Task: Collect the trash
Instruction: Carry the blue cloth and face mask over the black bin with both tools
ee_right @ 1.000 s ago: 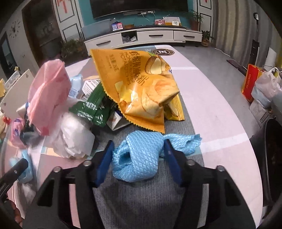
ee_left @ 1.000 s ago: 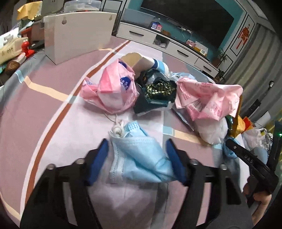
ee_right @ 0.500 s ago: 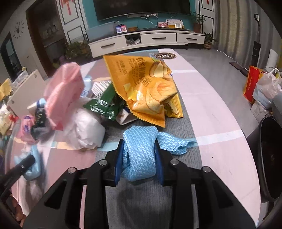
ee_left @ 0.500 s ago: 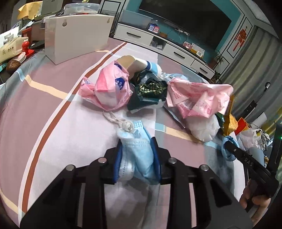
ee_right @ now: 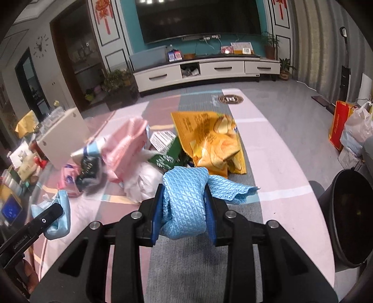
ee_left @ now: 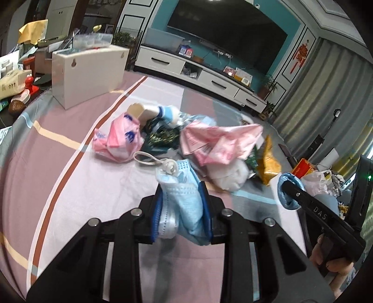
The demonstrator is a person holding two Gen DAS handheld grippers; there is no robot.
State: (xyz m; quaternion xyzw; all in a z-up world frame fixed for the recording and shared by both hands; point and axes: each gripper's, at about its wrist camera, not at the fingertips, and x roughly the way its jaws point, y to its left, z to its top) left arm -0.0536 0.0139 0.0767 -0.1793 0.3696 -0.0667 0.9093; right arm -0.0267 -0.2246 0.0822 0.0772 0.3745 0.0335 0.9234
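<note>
Trash (ee_left: 209, 149) litters a pink-striped cloth (ee_left: 70, 167) before a TV (ee_right: 198, 18).

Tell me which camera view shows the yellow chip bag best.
The right wrist view: the yellow chip bag lies crumpled but broad and unobstructed, just beyond the blue cloth in the right claw. In the left wrist view only a yellow sliver shows at the pile's far right.

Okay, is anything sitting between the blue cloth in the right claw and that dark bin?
Nothing visible. The right claw is shut on the blue cloth, and only bare pink and grey mat lies between it and the dark bin on its right.
</note>
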